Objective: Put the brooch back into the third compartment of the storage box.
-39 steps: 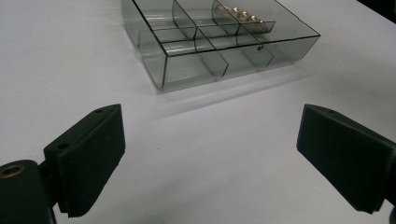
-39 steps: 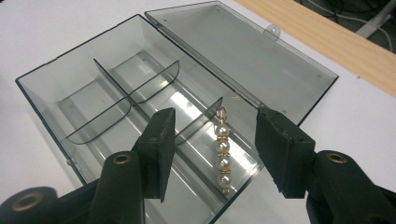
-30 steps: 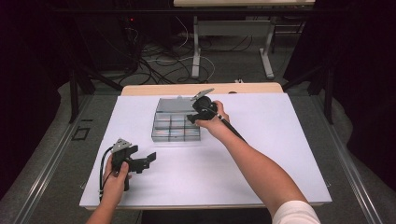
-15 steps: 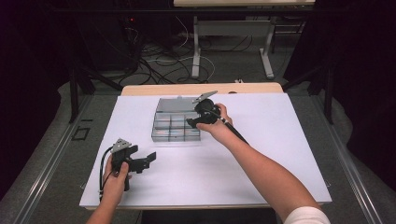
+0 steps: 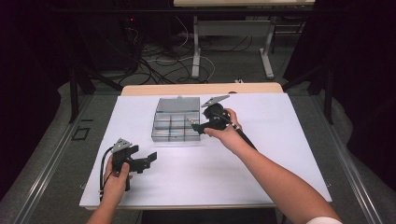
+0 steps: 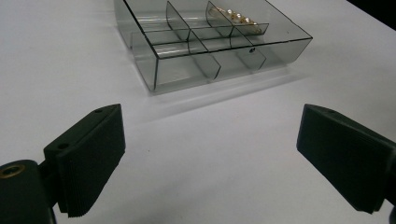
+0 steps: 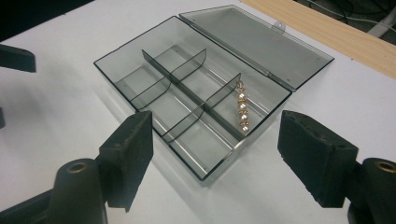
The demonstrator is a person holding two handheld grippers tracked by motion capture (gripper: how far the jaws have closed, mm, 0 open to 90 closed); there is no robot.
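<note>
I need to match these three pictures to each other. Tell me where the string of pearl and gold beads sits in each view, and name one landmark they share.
High view: too small to make out inside the clear compartment box.
Left gripper view: bead string near the top, in a far compartment.
Right gripper view: bead string right of centre, in a compartment at the box's right end.
Shared landmark: the box on the white table.

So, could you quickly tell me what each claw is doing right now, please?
Left claw: open, holding nothing, over the bare table.
Right claw: open, just been opening, nothing between its jaws, beside the clear box.
</note>
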